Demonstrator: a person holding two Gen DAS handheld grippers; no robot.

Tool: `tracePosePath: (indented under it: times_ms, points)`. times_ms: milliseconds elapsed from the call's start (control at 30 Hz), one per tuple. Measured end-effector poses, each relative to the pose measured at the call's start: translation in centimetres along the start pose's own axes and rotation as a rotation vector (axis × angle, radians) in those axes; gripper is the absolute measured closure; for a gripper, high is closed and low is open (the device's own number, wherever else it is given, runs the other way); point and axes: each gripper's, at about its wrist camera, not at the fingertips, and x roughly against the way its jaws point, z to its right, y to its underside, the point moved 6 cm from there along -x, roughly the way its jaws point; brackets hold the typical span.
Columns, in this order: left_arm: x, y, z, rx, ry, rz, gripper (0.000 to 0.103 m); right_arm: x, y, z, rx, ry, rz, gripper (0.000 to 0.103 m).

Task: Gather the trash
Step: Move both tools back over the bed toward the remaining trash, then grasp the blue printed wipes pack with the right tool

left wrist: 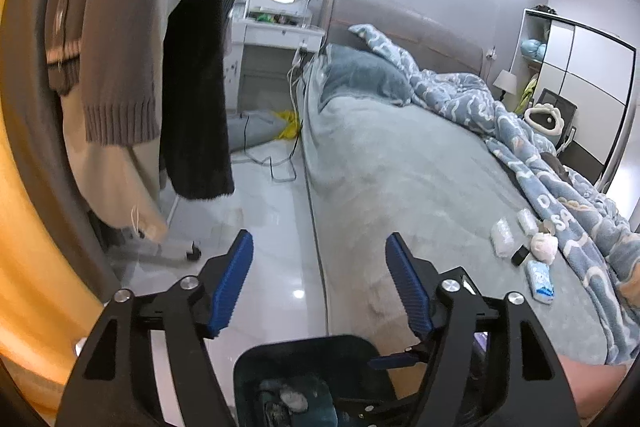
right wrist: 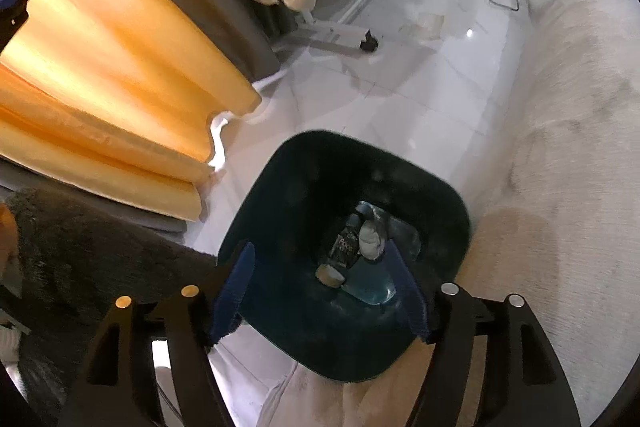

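A dark teal trash bin (right wrist: 280, 227) stands on the white floor beside the bed. Inside lie a dark wrapper (right wrist: 344, 247), a crumpled white wad (right wrist: 370, 239) and a small round piece (right wrist: 330, 275). My right gripper (right wrist: 320, 287) is open and empty, its blue pads over the bin's mouth. My left gripper (left wrist: 320, 283) is open and empty above the bin (left wrist: 304, 359), facing along the bed. On the bed at the right lie several bits of trash: clear wrappers (left wrist: 502, 237), a crumpled tissue (left wrist: 544, 247), a small black item (left wrist: 520, 255) and a blue packet (left wrist: 540, 281).
The grey bed (left wrist: 400, 167) with a blue patterned duvet (left wrist: 540, 147) fills the right. Hanging clothes (left wrist: 120, 67) and an orange curtain (right wrist: 100, 67) are at the left. A rack's wheeled foot (right wrist: 368, 43) and cables (left wrist: 280, 167) lie on the floor.
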Motion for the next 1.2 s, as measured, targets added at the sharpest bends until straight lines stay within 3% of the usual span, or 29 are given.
tracePosePath:
  times_ms: [100,600,900,1033,1200]
  points:
    - [0.2,-0.4,1.0,-0.021,0.0,0.022,0.029,1.9,-0.3,0.4,-0.001,-0.008,0.058,0.032]
    - [-0.8,-0.3,7.3,-0.064,0.056,0.031,0.022,9.9,0.8,5.1,-0.027,0.107,0.291,0.031]
    - [-1.9,0.3,10.4,-0.073,0.093,0.009,0.018,13.3,2.6,8.0,-0.061,0.174,0.355,0.031]
    - [-2.5,0.5,11.6,-0.065,0.111,-0.009,0.018,14.8,3.5,9.5,-0.071,0.203,0.391,0.023]
    - [-2.9,0.8,13.0,-0.074,0.13,-0.021,0.018,16.5,4.6,11.4,-0.097,0.227,0.426,0.022]
